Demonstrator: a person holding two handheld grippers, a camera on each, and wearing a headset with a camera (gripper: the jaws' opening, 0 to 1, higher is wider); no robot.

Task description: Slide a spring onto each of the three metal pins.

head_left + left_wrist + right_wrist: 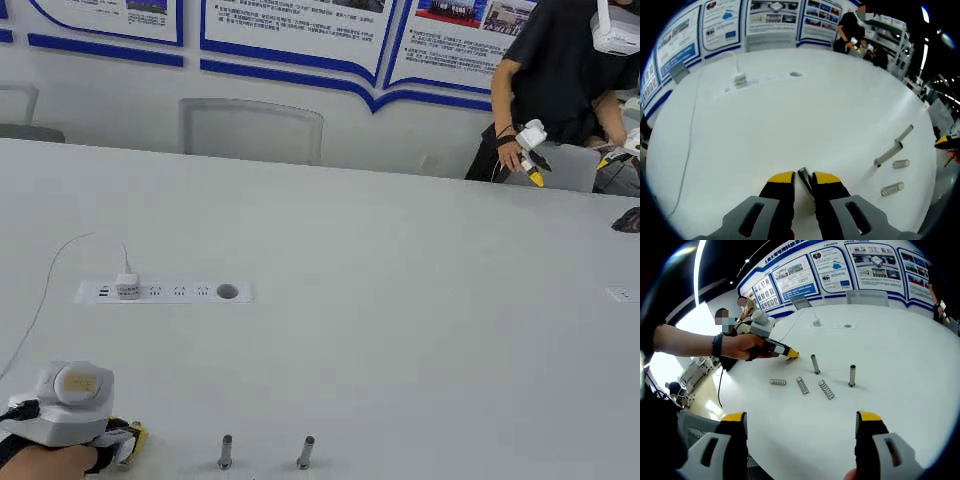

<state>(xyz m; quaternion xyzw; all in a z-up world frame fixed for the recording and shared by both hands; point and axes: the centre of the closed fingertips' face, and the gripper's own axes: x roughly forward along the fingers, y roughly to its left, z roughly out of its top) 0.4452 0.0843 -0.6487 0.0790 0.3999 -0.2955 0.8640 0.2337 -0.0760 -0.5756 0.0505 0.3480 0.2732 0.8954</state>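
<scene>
Springs [802, 385] flat on table [900, 355], 12 o'clock of right gripper [801, 416], jaws wide. Two pins [815, 363] upright beyond. Left gripper [804, 176] nearer them, narrow, pinching likely third pin [802, 173].

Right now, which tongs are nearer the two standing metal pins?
Left. The left tongs sit just beside the nearer standing pin; the right tongs hang open farther back, with the springs between.
</scene>
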